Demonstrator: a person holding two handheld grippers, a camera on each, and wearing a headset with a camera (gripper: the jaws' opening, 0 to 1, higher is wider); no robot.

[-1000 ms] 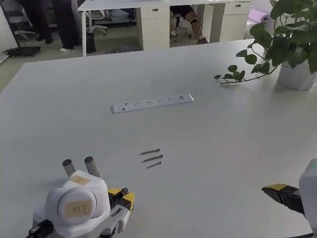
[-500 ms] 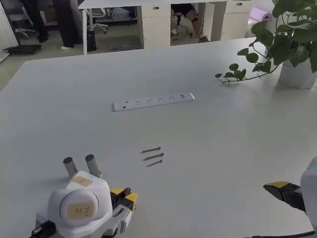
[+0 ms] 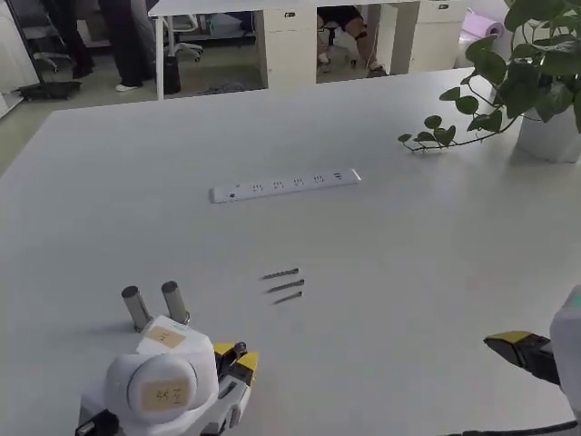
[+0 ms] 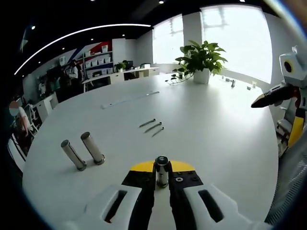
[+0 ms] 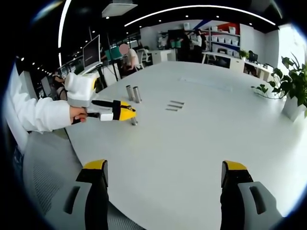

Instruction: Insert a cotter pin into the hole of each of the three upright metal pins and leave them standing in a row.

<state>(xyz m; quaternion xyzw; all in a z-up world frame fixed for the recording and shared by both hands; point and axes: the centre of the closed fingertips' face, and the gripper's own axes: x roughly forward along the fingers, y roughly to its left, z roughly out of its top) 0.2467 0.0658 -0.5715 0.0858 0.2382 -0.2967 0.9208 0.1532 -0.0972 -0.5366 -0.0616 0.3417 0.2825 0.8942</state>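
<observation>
The left gripper (image 4: 162,184) is still grasping the third pin (image 4: 161,166) near two standing pins (image 4: 92,147); the right gripper (image 5: 164,166) is waiting released.

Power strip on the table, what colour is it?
The power strip is white; the head view shows it best.

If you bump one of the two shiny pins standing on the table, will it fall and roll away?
Probably. Each standing pin is tall and thin on a small end, so a sideways bump would likely tip it. It looks round and smooth, and the table is flat, so it may roll. It looks like metal, so likely stiff.
</observation>
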